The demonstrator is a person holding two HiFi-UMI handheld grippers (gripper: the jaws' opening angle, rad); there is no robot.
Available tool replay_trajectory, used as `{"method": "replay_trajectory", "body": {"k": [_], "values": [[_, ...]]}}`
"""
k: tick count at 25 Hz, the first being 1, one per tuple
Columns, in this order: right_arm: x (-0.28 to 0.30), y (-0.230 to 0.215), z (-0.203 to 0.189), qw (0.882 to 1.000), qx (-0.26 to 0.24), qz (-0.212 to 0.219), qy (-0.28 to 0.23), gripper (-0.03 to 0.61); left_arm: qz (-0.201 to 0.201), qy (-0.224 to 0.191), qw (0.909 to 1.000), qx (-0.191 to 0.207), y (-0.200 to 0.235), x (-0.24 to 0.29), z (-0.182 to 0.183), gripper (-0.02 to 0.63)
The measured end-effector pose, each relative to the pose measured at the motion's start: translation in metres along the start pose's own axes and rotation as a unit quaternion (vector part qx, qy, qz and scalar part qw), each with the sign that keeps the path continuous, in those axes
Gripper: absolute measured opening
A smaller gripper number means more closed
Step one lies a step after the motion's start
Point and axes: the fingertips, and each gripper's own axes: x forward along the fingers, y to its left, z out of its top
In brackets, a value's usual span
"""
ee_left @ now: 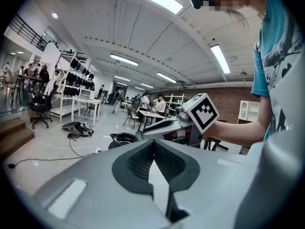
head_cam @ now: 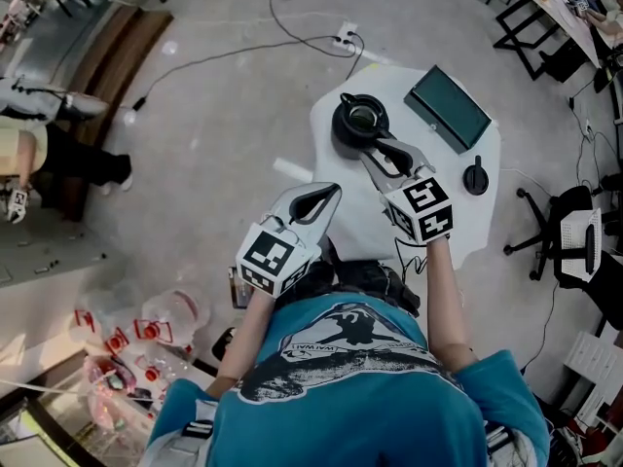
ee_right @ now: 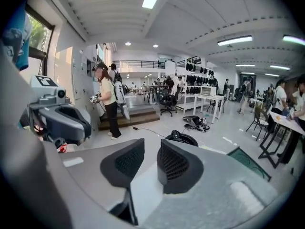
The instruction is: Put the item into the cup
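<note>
White table (head_cam: 450,163): black spouted cup (head_cam: 358,122); small black knobbed item (head_cam: 475,178) apart.

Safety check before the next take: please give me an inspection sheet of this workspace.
Surface: white table, small.
Job's things: black cup near the far edge; small black knobbed item on the table, apart from it.
Clutter: dark green rectangular pad.
Grippers: left gripper shut, empty; right gripper open, empty.
Cables: corded power strip on the floor.
Surroundings: office chair, plastic bags, person standing.
</note>
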Motion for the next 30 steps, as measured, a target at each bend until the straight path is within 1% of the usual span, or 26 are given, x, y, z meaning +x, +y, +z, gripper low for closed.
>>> {"method": "replay_trajectory", "body": {"k": [4,8,17,25,30], "values": [[-0.018,0.025,-0.005,1.0,0.018,-0.004,-0.016,0.1,-0.004,-0.002,1.0,0.008,-0.013,-0.017,-0.003,0.006],[-0.035,0.05,-0.02,0.999,0.035,-0.012,-0.02,0.084,-0.014,0.001,0.9998,0.013,-0.031,-0.034,-0.012,0.006],[-0.073,0.096,-0.057,0.994,0.104,-0.028,-0.032,0.078,-0.057,0.023,0.9981,0.006,-0.073,-0.055,-0.043,0.006],[-0.109,0.109,-0.085,0.987,0.151,-0.048,-0.04,0.071,-0.091,0.031,0.9953,0.013,-0.104,-0.053,-0.053,0.006],[-0.125,0.109,-0.097,0.984,0.163,-0.064,-0.041,0.071,-0.099,0.034,0.9944,0.017,-0.111,-0.049,-0.054,0.006]]}}
